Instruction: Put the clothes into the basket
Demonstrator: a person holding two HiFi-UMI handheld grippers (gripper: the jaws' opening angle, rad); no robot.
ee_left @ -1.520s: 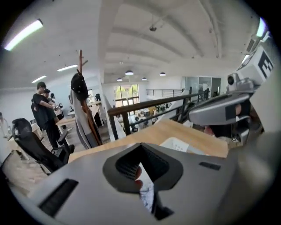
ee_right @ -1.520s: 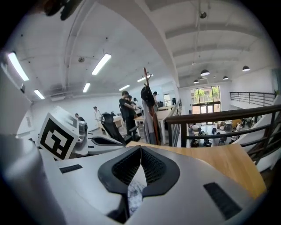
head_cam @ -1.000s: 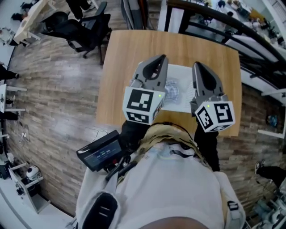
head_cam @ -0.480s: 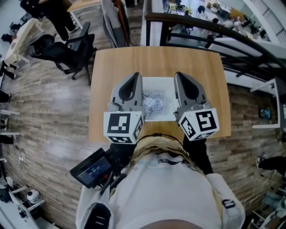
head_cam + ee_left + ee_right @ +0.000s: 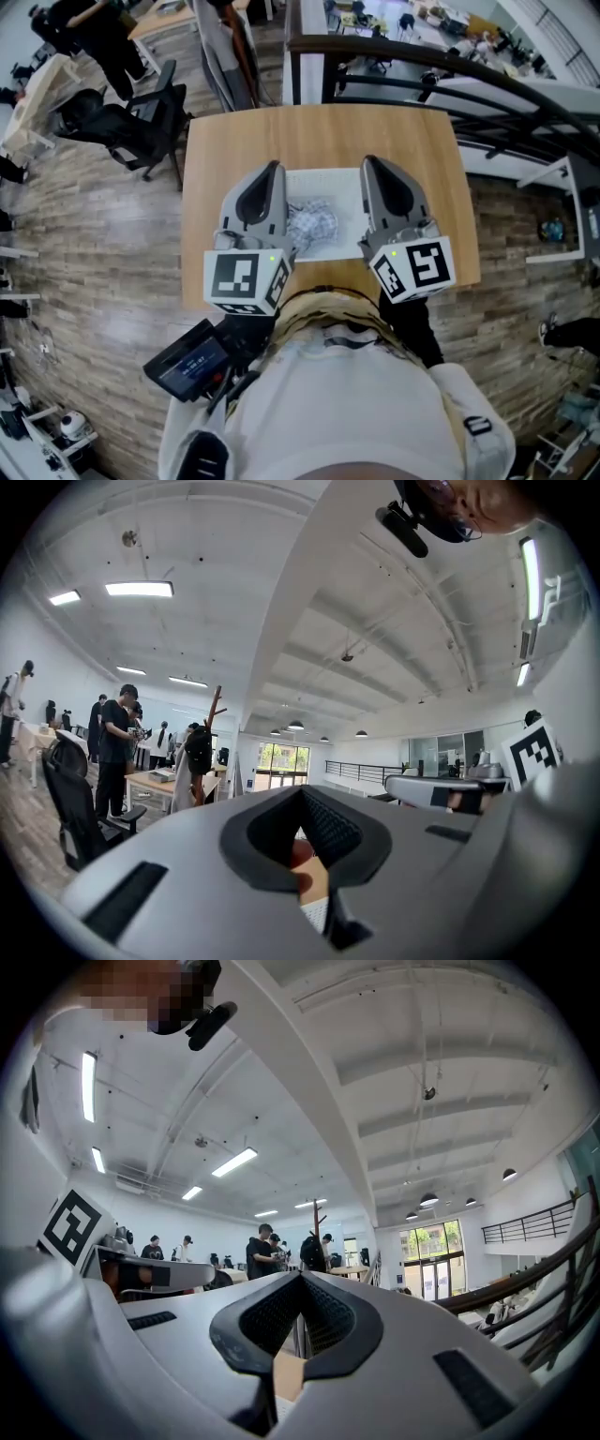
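- Wooden bench (image 5: 319, 131) is standing on a plank floor (image 5: 103, 253), with an office chair (image 5: 131, 122) at far left.
- Crumpled clothes (image 5: 312, 225) are lying in the white basket (image 5: 343, 192), mid-bench.
- Left gripper (image 5: 272, 169) and right gripper (image 5: 367, 162) are hovering beside it, jaws clenched and empty.

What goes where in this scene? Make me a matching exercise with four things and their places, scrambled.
Things:
1. left hand-held gripper
2. right hand-held gripper
3. crumpled cloth
4. black office chair

Places:
A. on the floor, left of the wooden table
B. within the white basket
C. over the basket's right edge, jaws together
D. over the basket's left edge, jaws together

Pairs: 1-D, 2-C, 3-B, 4-A
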